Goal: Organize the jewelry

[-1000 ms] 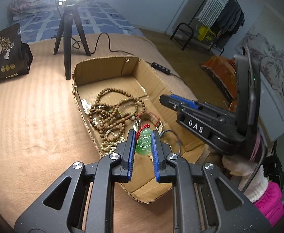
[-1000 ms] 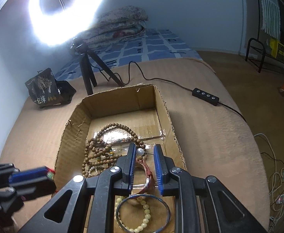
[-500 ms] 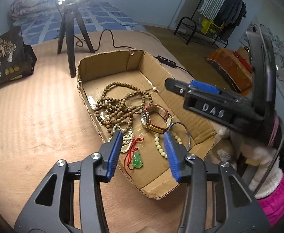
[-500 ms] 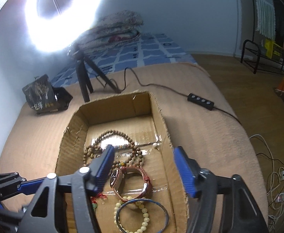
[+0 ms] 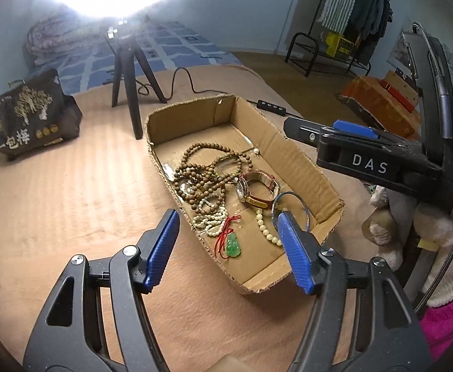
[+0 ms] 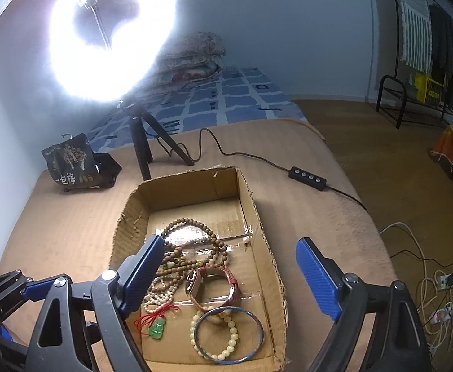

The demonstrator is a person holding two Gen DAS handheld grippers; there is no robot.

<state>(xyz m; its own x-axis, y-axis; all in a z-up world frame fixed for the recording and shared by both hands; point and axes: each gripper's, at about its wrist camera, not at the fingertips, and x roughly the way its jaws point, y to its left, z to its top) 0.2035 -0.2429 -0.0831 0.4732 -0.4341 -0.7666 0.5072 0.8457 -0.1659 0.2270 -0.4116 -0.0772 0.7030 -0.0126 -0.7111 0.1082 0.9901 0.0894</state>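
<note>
Wide brown bed cover (image 5: 71,204) fills both views, and the box (image 5: 288,142) sits in the middle of it, open-topped so everything drops in from above. Inside, the jewelry is already gathered: brown beads (image 5: 204,170) tangled at frame centre, watch (image 5: 256,187) just right of them, blue bangle (image 6: 229,334) lying around the pale bead bracelet (image 6: 223,331) near the lower box wall, green pendant (image 5: 233,246) on its red cord at lower centre. Left gripper (image 5: 228,248) has just been opening, jaws released, the pendant lying loose on the box floor below them. Right gripper (image 6: 229,272) has just been opening too, spread wide above the watch, nothing between the pads. Around it: tripod (image 5: 127,71) under the glaring ring light (image 6: 112,31) at upper left, dark bag (image 5: 28,117) far left, cable switch (image 6: 307,178) right of the box. All stand clear of the box; only its walls crowd a low reach.
</note>
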